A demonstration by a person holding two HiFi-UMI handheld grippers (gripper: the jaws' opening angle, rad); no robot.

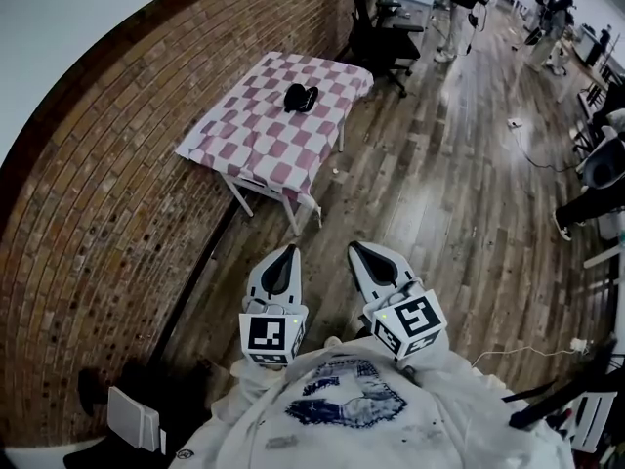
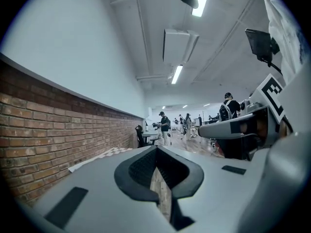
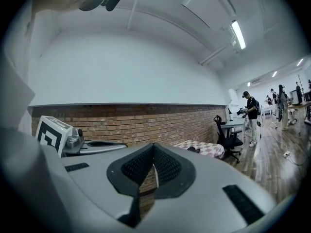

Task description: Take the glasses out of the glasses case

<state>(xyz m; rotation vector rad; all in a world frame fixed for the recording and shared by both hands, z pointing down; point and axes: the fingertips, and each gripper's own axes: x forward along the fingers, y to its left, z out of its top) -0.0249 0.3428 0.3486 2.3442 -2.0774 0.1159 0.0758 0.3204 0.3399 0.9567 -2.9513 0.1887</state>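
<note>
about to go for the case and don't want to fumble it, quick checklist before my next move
1. Glasses case on the checkered table: ok, it lies on top.
2. Case within reach: not ok, the table stands well ahead of both grippers.
3. Left gripper empty: ok, jaws together, nothing between.
4. Right gripper empty: ok, jaws together, nothing between.
5. Case open or shut: cannot tell, too small.

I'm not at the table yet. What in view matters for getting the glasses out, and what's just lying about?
For the job:
- glasses case, dark, on the checked table
- left gripper and right gripper, both shut, empty, well short of the table

Just lying about:
- black office chair beyond the table
- people at the far desks
- cable on the floor
</note>
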